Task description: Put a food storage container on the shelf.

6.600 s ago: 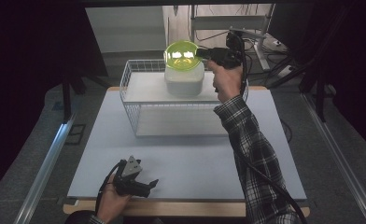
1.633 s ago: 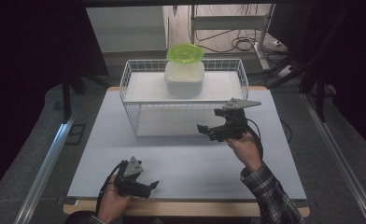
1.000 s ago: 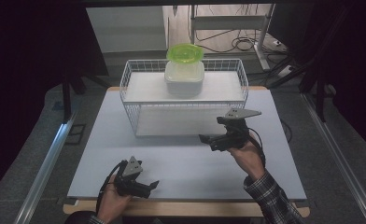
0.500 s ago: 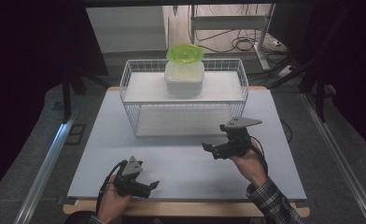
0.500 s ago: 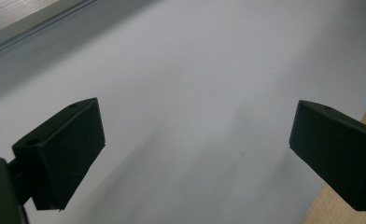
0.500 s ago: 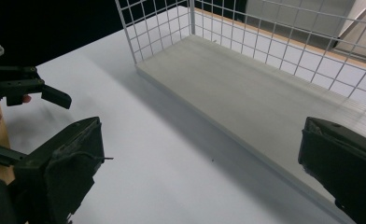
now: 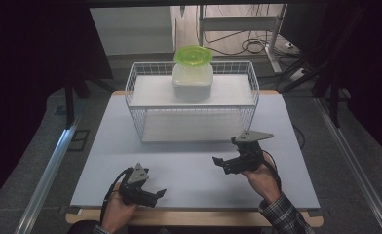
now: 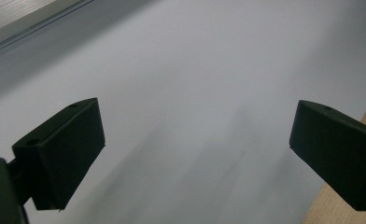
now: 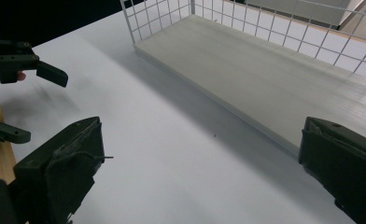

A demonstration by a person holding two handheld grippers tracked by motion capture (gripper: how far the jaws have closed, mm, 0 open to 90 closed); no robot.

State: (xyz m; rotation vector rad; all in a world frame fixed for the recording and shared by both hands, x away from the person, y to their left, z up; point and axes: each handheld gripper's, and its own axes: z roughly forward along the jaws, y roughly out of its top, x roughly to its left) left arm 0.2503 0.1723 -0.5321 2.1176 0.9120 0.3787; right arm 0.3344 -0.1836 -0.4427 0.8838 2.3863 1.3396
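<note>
- High view: the right gripper (image 7: 221, 163) hovers over the white mat (image 7: 194, 170) at about 4 o'clock of the table, jaws spread and holding nothing, pointing toward 9 o'clock.
- The left gripper (image 7: 161, 194) sits low at 7 o'clock near the mat's front edge, jaws parted and empty, pointing toward 3 o'clock.
- A wire rack (image 7: 250, 83) stands at 12 o'clock on the far half of the mat; a white tub (image 7: 192, 85) sits on its upper shelf, and a green bowl (image 7: 193, 54) rests on top of the tub.
- Both grippers are well apart from the rack and the bowl.
- Left gripper view: the left gripper (image 8: 195, 140) shows both jaws wide apart with only bare mat (image 8: 209, 70) between them; the wooden table edge (image 8: 358, 214) shows at 4 o'clock.
- Right gripper view: the right gripper (image 9: 200, 154) has its jaws wide apart, nothing between them but mat (image 9: 172, 154).
- The rack's lower shelf (image 9: 265, 70) lies at 1 o'clock behind white mesh.
- The left gripper (image 9: 36, 100) shows at 9 o'clock, open.
</note>
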